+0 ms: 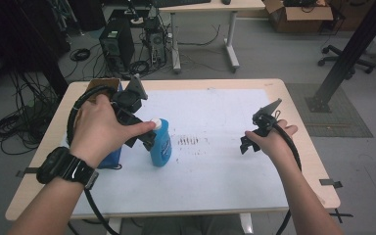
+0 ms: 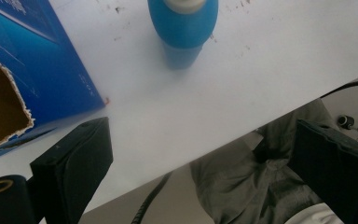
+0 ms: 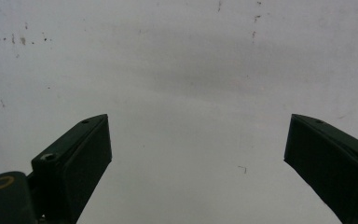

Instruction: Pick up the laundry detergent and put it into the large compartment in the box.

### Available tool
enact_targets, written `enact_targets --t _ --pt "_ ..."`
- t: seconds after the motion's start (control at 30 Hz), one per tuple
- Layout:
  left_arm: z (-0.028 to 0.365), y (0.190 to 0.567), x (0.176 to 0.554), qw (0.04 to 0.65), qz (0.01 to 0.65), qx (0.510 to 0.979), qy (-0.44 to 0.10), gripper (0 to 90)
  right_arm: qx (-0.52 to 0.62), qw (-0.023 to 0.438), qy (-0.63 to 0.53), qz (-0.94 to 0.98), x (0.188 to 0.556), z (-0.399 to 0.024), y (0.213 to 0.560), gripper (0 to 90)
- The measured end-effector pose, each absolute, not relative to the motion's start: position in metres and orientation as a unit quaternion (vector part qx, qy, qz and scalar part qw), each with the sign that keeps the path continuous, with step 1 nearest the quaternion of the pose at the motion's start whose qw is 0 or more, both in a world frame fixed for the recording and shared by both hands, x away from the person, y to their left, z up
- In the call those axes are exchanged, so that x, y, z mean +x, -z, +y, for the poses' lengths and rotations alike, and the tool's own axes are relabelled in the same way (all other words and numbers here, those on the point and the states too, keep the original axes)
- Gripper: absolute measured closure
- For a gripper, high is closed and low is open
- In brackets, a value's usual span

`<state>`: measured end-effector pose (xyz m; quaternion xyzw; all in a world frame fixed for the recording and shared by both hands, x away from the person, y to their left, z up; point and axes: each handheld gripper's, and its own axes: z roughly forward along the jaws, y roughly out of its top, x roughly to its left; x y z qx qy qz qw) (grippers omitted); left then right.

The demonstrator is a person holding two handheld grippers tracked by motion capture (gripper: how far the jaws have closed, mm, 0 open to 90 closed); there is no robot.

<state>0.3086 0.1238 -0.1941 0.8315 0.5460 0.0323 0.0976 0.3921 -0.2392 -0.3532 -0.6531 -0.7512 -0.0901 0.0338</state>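
Left gripper (image 1: pixel 144 139) hangs just beside the one blue bottle (image 1: pixel 160 143), with its jaws wide apart and nothing between them. This bottle has a white cap and stands upright on the white sheet (image 1: pixel 215 161) that covers the bench (image 1: pixel 298 127). One blue cardboard box (image 2: pixel 42 74) with a torn opening stands near the bottle, at its left in the high view. Right gripper (image 1: pixel 248 142) is well apart at the right, jaws also wide and holding nothing, above the bare sheet.

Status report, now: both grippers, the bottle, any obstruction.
Left gripper open, hovering short of the upright blue plastic bottle with white cap. Right gripper open, empty, over the white table sheet. Torn blue cardboard box close beside the left jaw.
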Motion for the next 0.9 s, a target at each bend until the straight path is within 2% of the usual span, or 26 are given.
enact_targets --t 0.47,0.9 --pt "0.116 0.190 0.324 0.089 0.548 0.831 -0.042 6.6 -0.648 0.035 0.094 -0.755 0.393 -0.236 0.355 7.5" --pt "0.102 0.193 0.354 0.076 0.560 0.824 -0.052 5.8 -0.641 0.024 0.093 -0.762 0.397 -0.238 0.345 7.5"
